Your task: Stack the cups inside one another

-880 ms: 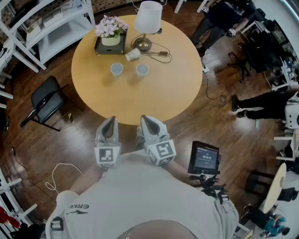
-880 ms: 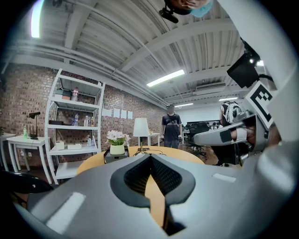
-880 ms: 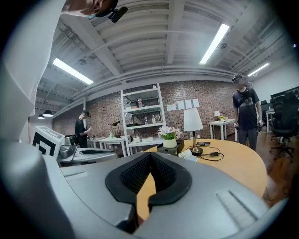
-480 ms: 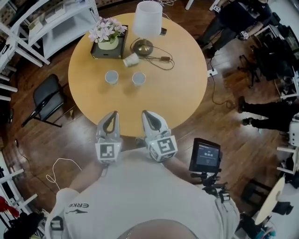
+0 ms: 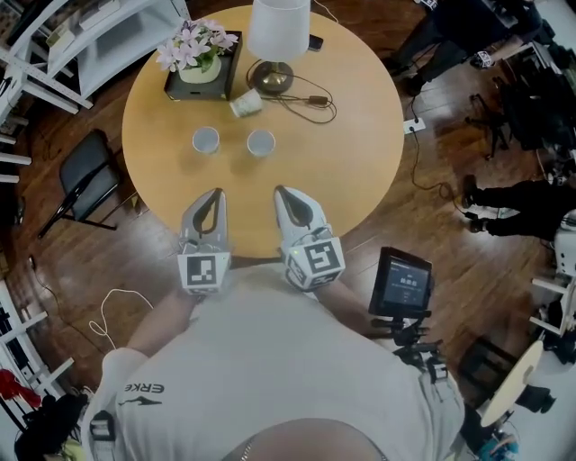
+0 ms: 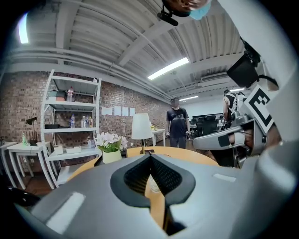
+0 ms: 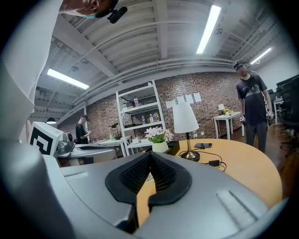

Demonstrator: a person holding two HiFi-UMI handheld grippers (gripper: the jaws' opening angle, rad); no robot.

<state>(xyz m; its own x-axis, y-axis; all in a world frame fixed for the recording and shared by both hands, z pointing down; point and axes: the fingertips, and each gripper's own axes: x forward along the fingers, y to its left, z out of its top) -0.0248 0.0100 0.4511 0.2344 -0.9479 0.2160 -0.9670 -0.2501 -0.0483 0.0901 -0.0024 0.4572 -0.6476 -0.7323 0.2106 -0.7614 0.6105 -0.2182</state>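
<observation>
Two pale cups stand upright on the round wooden table [image 5: 360, 153]: the left cup [image 5: 205, 140] and the right cup [image 5: 261, 142]. A third cup [image 5: 244, 104] lies on its side behind them, near the lamp base. My left gripper [image 5: 214, 193] and right gripper [image 5: 281, 190] hover side by side over the table's near edge, short of the cups. Both are shut and hold nothing. In the left gripper view, a cup [image 6: 153, 184] shows through the gap under the closed jaws. The right gripper view shows a sliver of a cup [image 7: 149, 177] the same way.
At the table's far side stand a white lamp [image 5: 279, 27] and a flower pot [image 5: 198, 56], with a cable and adapter [image 5: 315, 99] beside them. A black chair [image 5: 85, 176] stands left of the table and a tablet on a stand [image 5: 403, 284] at my right. People are at the far right.
Both grippers have moved forward from over the floor to over the table's near edge. The cups now lie closer to them. Jaws stayed shut.
</observation>
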